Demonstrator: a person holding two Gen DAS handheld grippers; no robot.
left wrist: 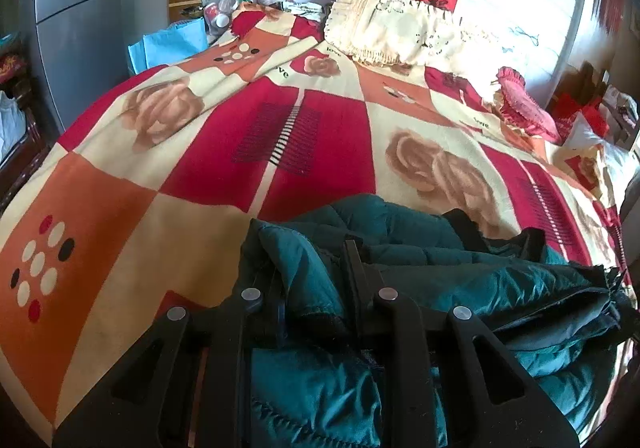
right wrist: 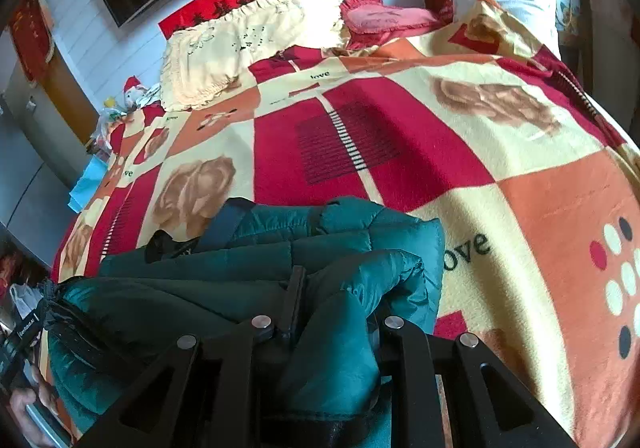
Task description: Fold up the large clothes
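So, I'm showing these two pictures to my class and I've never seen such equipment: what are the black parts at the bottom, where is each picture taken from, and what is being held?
A person holds one hand-held gripper in each hand; no robot arm is involved. Each picture comes from a fisheye camera on a gripper, looking along its two black fingers. The left hand-held gripper and the right hand-held gripper are both shut on a teal padded jacket, bunched on a bed's patterned blanket. Beyond lie a cream pillow and a red heart-shaped cushion.
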